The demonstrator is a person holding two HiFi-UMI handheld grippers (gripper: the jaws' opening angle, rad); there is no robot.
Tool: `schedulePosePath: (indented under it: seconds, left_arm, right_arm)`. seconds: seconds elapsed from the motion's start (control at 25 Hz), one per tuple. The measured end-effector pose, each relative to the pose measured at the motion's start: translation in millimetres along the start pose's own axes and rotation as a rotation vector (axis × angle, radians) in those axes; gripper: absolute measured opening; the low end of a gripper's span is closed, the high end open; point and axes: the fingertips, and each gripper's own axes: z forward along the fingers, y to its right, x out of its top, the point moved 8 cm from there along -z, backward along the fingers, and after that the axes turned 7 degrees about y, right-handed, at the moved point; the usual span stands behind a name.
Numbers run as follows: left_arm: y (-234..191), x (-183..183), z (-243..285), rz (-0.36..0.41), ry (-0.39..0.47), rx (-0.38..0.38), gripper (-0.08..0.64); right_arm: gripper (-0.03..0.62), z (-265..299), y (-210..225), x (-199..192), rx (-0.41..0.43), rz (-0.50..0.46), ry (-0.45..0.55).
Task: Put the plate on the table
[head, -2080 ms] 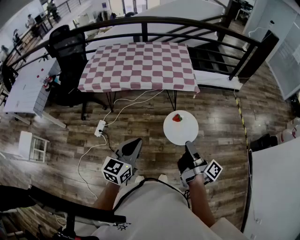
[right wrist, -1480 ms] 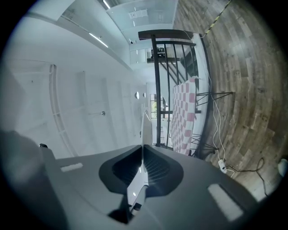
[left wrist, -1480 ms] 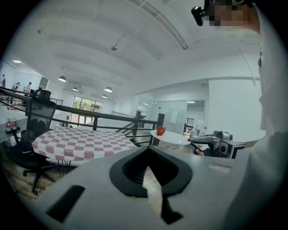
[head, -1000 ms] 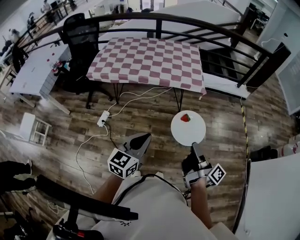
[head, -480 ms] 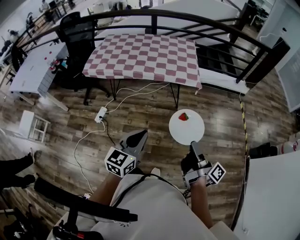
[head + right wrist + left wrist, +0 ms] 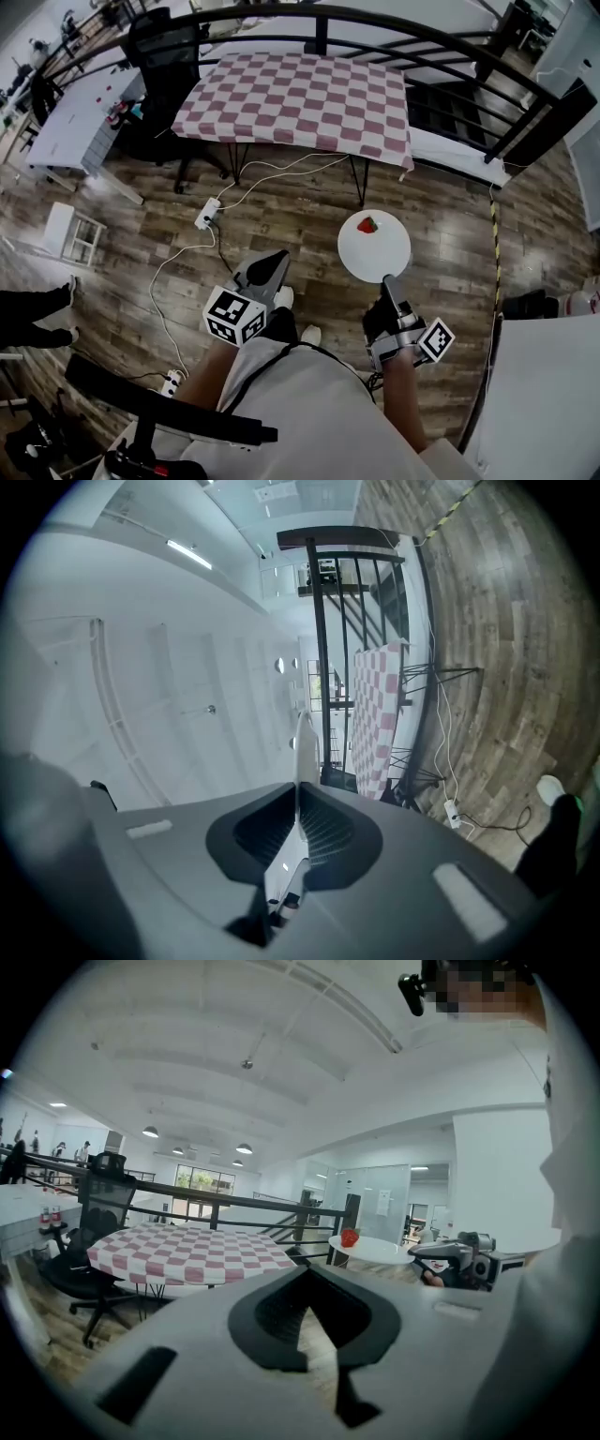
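Your right gripper clamps the round white plate by its rim, over the wood floor, short of the red-white checked table. Your left gripper is closed w/ nothing in it.

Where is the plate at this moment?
In the head view the plate is right of centre, its near edge clamped in the right gripper, over the wood floor, short of the checkered table.
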Motion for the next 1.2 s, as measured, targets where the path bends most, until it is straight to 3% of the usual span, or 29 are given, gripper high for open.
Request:
schedulePosePath:
  seconds: [0.44, 1.2]
  left_arm:
    - [-35, 1, 47, -0.009, -0.012, -0.026, 0.005]
    - [-184, 65, 170, -0.006, -0.017, -0.153, 0.003]
  right_arm:
    - [0.023, 54, 12, 15, -0.001, -0.003, -0.004]
    - [0.023, 229, 10, 31, -0.009, -0.041, 0.081]
